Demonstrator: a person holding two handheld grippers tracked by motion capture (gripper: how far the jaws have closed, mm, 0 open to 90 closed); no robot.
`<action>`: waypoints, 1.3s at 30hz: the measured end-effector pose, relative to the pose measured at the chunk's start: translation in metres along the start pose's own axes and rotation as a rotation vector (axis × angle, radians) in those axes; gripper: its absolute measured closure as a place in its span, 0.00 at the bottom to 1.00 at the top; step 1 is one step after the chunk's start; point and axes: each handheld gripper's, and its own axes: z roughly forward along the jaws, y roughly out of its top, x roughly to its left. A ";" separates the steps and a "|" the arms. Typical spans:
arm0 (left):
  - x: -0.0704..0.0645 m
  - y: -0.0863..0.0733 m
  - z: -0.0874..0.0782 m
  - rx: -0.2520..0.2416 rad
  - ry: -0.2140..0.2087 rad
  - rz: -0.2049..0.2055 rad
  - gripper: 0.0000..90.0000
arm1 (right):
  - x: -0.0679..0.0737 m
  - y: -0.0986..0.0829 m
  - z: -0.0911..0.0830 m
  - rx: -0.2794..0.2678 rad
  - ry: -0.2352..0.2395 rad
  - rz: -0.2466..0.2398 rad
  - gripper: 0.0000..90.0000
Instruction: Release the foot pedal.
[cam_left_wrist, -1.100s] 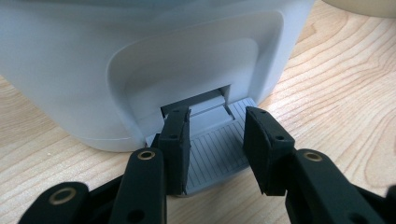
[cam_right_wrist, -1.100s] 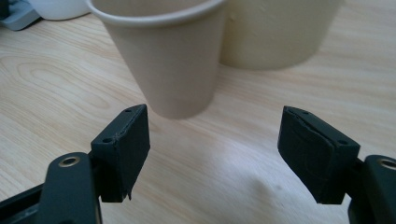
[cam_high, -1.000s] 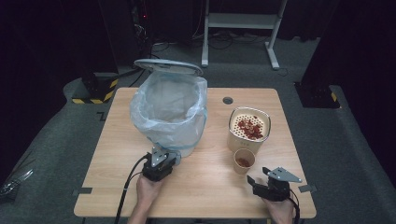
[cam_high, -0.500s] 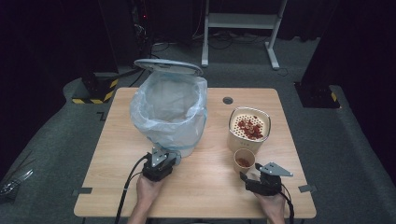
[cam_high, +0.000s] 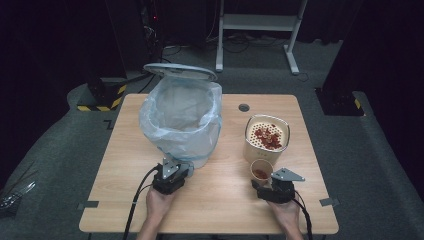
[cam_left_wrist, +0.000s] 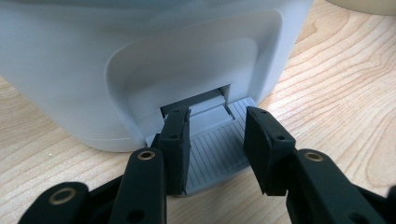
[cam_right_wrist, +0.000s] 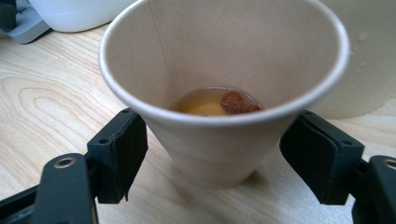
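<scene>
My right claw (cam_right_wrist: 212, 158) spread around light, crushable tan paper cup (cam_right_wrist: 224, 93) near table's front edge; liquid inside, probably tea. I'd grip mid-wall gently. Left claw (cam_left_wrist: 217, 140) spread over bin's grey ribbed pedal (cam_left_wrist: 217, 154).

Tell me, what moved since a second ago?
The right hand-held gripper slid forward and leftward up to the paper cup; its open jaws now flank it without touching. The left hand-held gripper stayed on the bin's pedal, lid open.
</scene>
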 end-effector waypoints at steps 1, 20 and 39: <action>0.000 0.000 0.000 0.000 0.000 0.000 0.68 | 0.000 0.001 0.001 0.002 -0.002 -0.004 0.27; 0.000 0.000 0.000 0.000 0.001 0.001 0.68 | 0.005 0.002 0.005 -0.006 -0.066 -0.013 0.35; 0.000 0.000 0.000 0.001 0.009 0.004 0.68 | -0.019 -0.004 -0.025 0.033 -0.143 0.005 0.37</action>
